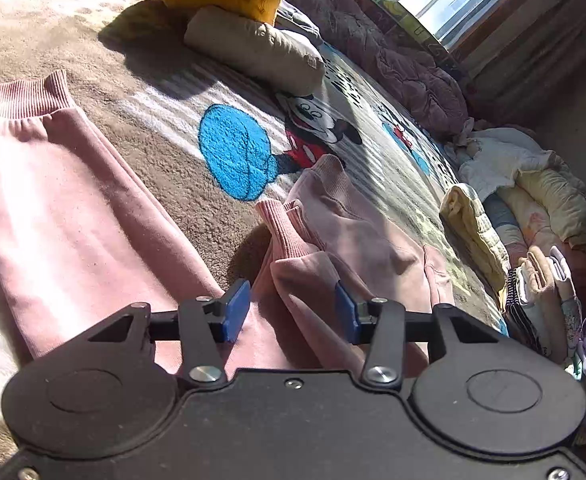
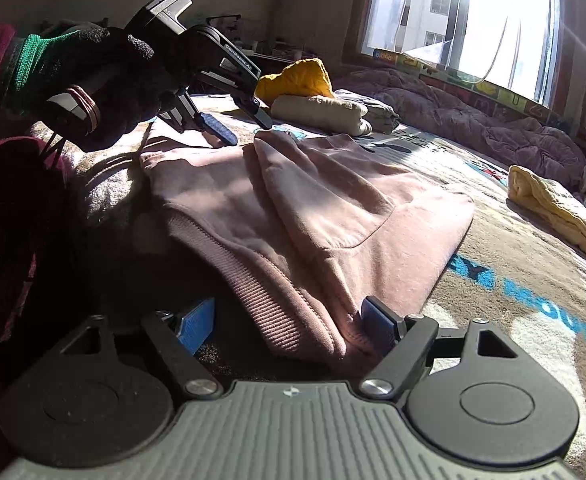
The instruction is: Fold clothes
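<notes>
Left gripper (image 1: 293, 312) stands open over the folded sleeve (image 1: 293, 248) of the pink sweatshirt (image 2: 313, 208); right gripper (image 2: 289, 324) open astride its hem. Advise flattening the sleeve before the next fold

Soft matt pink fleece sweatshirt (image 2: 317, 216) with ribbed cuffs lies on a fuzzy, rough-piled printed blanket (image 1: 165, 160).

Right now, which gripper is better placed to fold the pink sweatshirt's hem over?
Right. The right gripper stands open around the ribbed hem of the pink sweatshirt, so probably only needs to close. The left gripper is open over the folded sleeve, away from the hem.
</notes>
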### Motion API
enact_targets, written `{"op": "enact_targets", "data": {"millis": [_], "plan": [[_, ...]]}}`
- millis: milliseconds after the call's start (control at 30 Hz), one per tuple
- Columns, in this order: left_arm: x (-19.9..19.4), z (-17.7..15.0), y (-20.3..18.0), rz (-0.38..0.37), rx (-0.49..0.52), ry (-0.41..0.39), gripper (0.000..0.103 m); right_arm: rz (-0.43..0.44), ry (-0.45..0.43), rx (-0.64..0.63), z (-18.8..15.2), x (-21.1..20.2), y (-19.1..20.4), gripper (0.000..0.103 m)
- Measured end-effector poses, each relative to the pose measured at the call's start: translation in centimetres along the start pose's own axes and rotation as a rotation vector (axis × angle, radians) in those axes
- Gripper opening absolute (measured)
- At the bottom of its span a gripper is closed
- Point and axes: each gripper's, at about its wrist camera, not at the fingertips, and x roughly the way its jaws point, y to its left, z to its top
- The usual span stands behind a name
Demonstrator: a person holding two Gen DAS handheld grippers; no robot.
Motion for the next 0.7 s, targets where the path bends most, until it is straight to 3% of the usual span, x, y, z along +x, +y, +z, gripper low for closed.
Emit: {"op": "enact_targets", "data": {"millis": [167, 200, 233, 367, 567, 700], "plan": [[1.2, 0.3, 0.0, 0.034, -0.041, -0.010, 0.040, 0.001, -0.001, 0.014, 0.0, 0.1, -0.2, 0.079], [1.4, 0.3, -0.1, 0.047, -0.040, -0.012, 0.032, 0.000, -0.002, 0.013, -0.1, 0.1, -0.2, 0.079], [1.6, 0.3, -0.1, 0.059, -0.039, -0.014, 0.016, 0.000, -0.002, 0.012, -0.1, 0.1, -0.1, 0.079], [1.0, -0.1, -0.7, 0.047, -0.028, -0.042, 0.011, -0.006, -0.008, 0.010, -0.2, -0.1, -0.2, 0.079], [-0.2, 1.0, -5.4, 0.030, -0.027, -0.070, 0.010, -0.016, -0.026, -0.002, -0.1, -0.4, -0.5, 0.079], [0.3, 1.4, -9.4, 0.098, 0.041, -0.062, 0.010, -0.006, -0.028, 0.007, -0.1, -0.4, -0.7, 0.079]]}}
